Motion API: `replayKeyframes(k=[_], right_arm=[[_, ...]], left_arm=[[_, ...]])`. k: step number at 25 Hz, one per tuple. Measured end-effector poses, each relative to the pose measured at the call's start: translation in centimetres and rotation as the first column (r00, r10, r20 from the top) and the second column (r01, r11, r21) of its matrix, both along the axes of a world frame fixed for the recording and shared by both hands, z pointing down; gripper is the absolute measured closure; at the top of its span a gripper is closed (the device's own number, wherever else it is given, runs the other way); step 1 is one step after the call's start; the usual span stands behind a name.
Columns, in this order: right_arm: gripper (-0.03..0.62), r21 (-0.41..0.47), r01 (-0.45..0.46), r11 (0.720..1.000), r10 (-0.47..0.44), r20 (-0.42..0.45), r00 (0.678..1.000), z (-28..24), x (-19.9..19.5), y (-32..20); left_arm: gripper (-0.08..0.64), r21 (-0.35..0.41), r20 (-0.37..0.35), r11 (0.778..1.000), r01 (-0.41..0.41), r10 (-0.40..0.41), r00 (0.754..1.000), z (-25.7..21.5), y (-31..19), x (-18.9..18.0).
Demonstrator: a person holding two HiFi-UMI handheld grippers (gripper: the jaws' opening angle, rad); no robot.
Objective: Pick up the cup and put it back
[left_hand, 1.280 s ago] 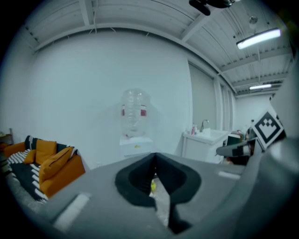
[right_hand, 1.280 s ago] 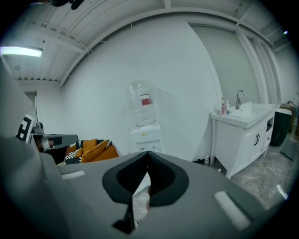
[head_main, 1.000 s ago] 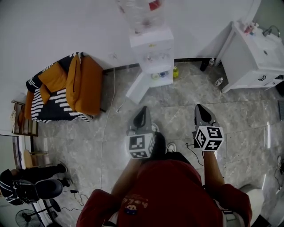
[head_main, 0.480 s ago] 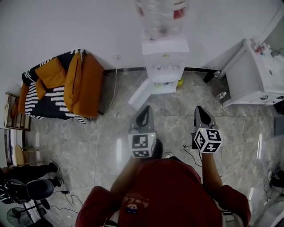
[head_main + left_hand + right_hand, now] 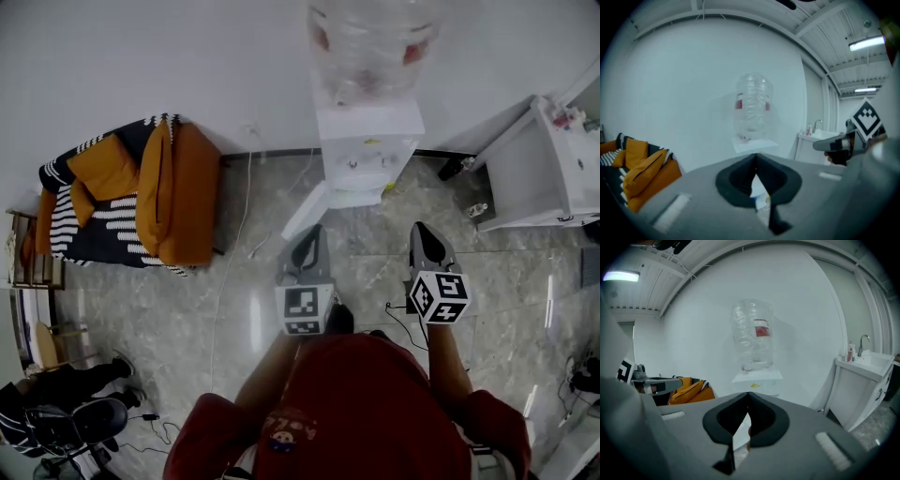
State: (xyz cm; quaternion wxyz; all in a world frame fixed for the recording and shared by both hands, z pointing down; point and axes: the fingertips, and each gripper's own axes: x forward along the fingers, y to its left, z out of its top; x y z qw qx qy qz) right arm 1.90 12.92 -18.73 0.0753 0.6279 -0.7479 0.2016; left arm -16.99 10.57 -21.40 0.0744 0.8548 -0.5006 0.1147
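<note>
Holding left tongs and right tongs side by side over the floor, both pinched shut on nothing, free for a pickup; facing the water dispenser at the wall beyond; cannot spot the cup, presumably on its tap ledge.

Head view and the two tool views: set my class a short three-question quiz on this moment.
1. True or false: the left tool holds a cup.
2. What stands straight ahead of the right tool? A: water dispenser. B: washing machine. C: bookshelf.
3. Fill in: the sofa stands against the wall on the person's ____ side.

Key: 1 false, its jaws are shut with nothing between them; 2 A; 3 left.
</note>
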Motion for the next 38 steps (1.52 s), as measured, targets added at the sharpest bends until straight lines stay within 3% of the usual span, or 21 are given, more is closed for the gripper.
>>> replayKeyframes(k=[10,16,28,38], right_arm=[[0.594,-0.021,-0.026,0.999,0.026,-0.024,0.999,0.6,-1.4,-4.7],[0.594,-0.016,-0.012,1.000,0.012,-0.020,1.000,0.9,-0.1,-6.3],[0.594,0.000,0.046,0.999,-0.046,0.006,0.999,-0.1,9.0,-9.9],[0.594,-0.029,0.080,0.996,-0.078,0.062,0.995,3.4,17.3,-10.4]], left_arm=[[0.560,-0.015,-0.017,0.999,-0.038,0.038,0.999,1.0,-5.9,-0.8],[0.561,-0.010,-0.008,1.000,-0.027,0.027,1.000,1.0,-7.7,0.6],[0.561,-0.013,0.005,0.999,0.048,-0.048,0.999,0.0,-9.4,9.5],[0.560,-0.032,0.024,0.993,0.114,-0.113,0.993,2.0,-9.8,17.4]])
